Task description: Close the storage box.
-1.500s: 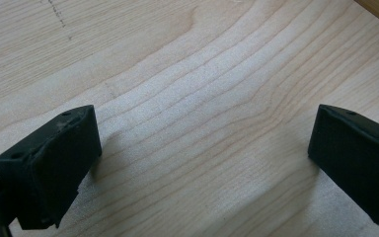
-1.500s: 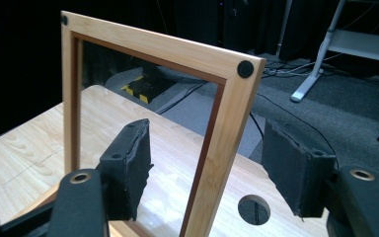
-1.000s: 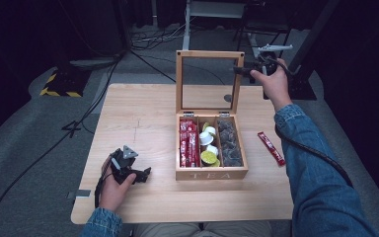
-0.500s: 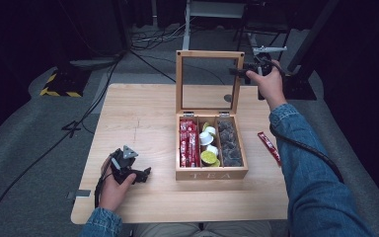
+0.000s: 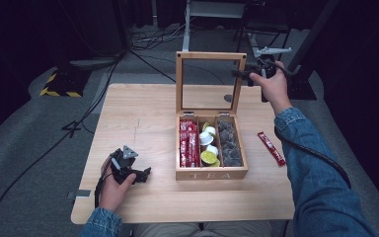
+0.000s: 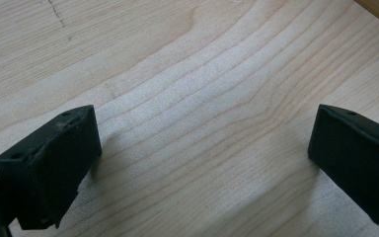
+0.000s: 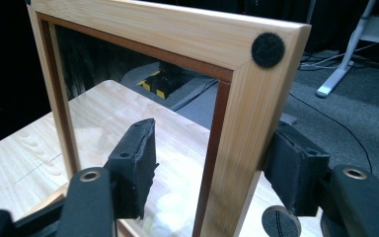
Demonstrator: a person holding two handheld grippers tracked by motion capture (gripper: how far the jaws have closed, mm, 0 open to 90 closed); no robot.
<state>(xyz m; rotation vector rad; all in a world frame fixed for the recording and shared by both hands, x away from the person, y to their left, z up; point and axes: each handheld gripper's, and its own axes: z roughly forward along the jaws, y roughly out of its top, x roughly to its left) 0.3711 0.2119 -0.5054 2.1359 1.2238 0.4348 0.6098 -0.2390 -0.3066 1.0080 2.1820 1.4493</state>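
A wooden tea box (image 5: pixel 212 174) stands open on the table, its glass-paned lid (image 5: pixel 211 55) upright. My right gripper (image 5: pixel 239 74) is up at the lid's right edge. In the right gripper view the lid's side post (image 7: pixel 237 148) stands between the jaws of my right gripper (image 7: pixel 212 173). These are open: one jaw sits apart in front of the pane, the other close behind the post. My left gripper (image 5: pixel 140 174) rests low at the table's front left, open over bare wood, with nothing between the jaws (image 6: pixel 202 158).
The box holds red sachets (image 5: pixel 188 143), white and yellow pods (image 5: pixel 208 143) and dark pods (image 5: pixel 229 143). One red sachet (image 5: pixel 270 147) lies on the table (image 5: pixel 143 113) right of the box. Cables and stands cross the dark floor behind.
The right gripper has shifted only slightly at the lid's right edge. The lid stays upright and the left gripper has not moved.
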